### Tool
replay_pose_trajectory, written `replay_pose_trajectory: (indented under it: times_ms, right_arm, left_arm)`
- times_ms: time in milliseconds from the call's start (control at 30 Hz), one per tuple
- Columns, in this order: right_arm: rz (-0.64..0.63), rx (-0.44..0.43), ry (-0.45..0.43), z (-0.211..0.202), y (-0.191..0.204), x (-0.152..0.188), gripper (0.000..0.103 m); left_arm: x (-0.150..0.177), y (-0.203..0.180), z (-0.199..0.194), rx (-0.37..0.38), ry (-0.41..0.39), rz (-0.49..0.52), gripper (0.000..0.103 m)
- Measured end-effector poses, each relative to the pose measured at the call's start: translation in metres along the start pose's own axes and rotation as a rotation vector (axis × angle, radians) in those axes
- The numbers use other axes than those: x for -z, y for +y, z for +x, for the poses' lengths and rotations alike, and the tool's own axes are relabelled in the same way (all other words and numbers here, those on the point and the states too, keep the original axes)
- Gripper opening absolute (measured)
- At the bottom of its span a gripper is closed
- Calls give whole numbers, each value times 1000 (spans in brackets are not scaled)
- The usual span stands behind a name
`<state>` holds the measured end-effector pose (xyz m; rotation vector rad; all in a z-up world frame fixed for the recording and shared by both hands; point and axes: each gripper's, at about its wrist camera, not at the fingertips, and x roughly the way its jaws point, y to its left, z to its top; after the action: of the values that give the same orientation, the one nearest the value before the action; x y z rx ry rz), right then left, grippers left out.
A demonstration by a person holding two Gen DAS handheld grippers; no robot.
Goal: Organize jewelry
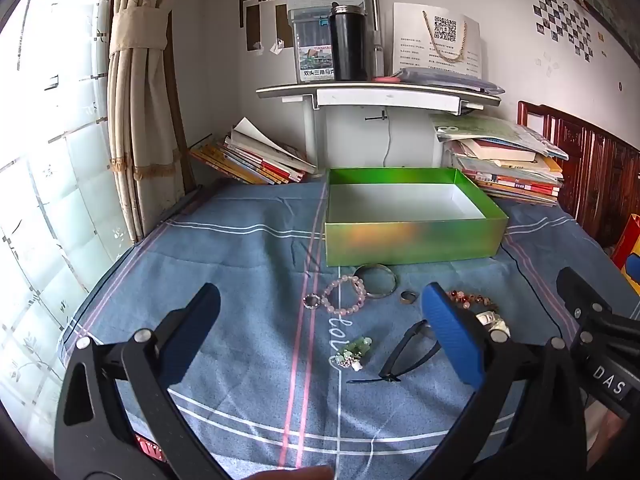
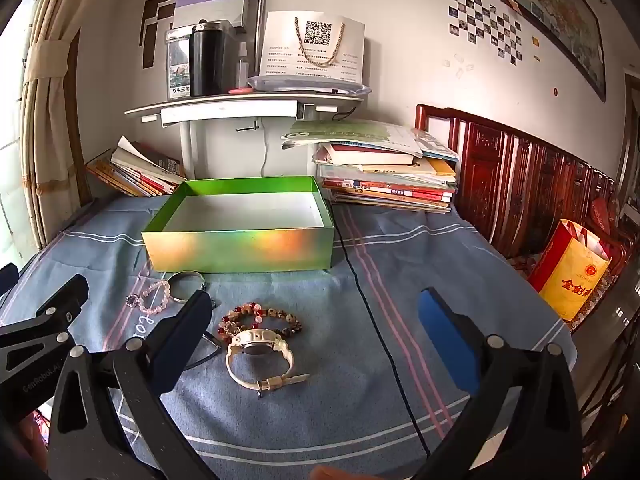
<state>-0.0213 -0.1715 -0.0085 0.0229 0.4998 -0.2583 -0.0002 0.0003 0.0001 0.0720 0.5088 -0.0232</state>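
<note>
An open green box (image 1: 408,240) (image 2: 240,252) with a bare white floor stands on the blue cloth. In front of it lie a pink bead bracelet (image 1: 344,294) (image 2: 154,298), a silver bangle (image 1: 376,280) (image 2: 186,278), a small ring (image 1: 408,297), a purple-stone ring (image 1: 311,301) (image 2: 132,300), a green charm (image 1: 354,352), black glasses (image 1: 408,354), a red-brown bead bracelet (image 2: 260,320) (image 1: 468,298) and a white watch (image 2: 258,356). My left gripper (image 1: 320,332) is open above the cloth, empty. My right gripper (image 2: 316,328) is open, empty, above the watch.
Book stacks (image 1: 256,156) (image 2: 388,176) flank a white stand (image 1: 376,96) behind the box. A red wooden bench back (image 2: 520,184) and a yellow bag (image 2: 572,276) are at the right. A curtain (image 1: 136,120) and window are at the left.
</note>
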Motion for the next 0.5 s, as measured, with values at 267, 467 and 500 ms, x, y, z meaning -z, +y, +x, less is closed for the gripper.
replay_pose_trajectory:
  times_ms: [267,467,500]
  right_arm:
    - [8,0,-12,0,0,0,100]
    - [5,-4,-1,2,-3,1,100]
    - [5,-4,-1,2,-3,1,100]
  left_arm:
    - [1,-2,0,-8,7,7,100]
    - [1,0,1,-8,9,5,100]
    - [0,1,1,-7,9,5,100]
